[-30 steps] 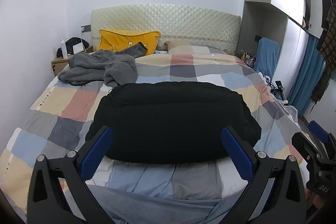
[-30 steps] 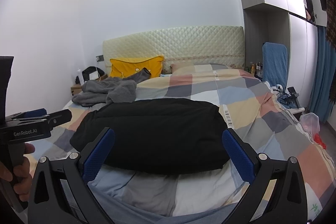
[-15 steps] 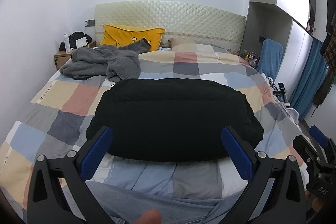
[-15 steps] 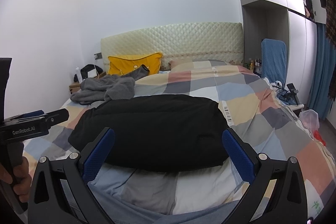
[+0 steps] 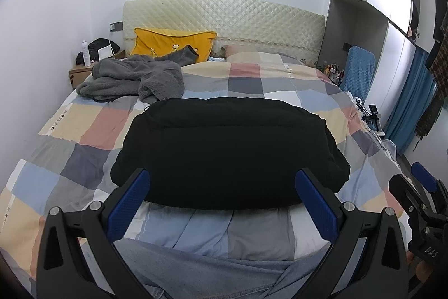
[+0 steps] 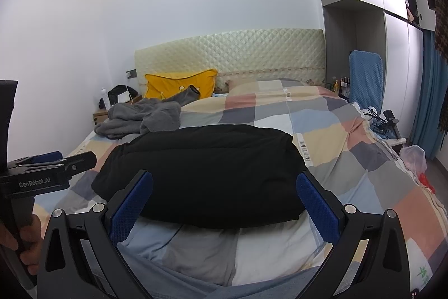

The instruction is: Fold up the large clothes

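A checkered quilt (image 5: 92, 128) covered the bed, and the folded black garment (image 5: 229, 153) lay flat on it near the foot edge. Further up toward the quilted headboard (image 5: 224, 18), a crumpled grey garment (image 5: 134, 80) sat beside a yellow pillow (image 5: 170, 42). The left gripper (image 5: 222, 198) and right gripper (image 6: 224, 201) both hovered over the black garment's near edge, fingers spread wide, gripping nothing.
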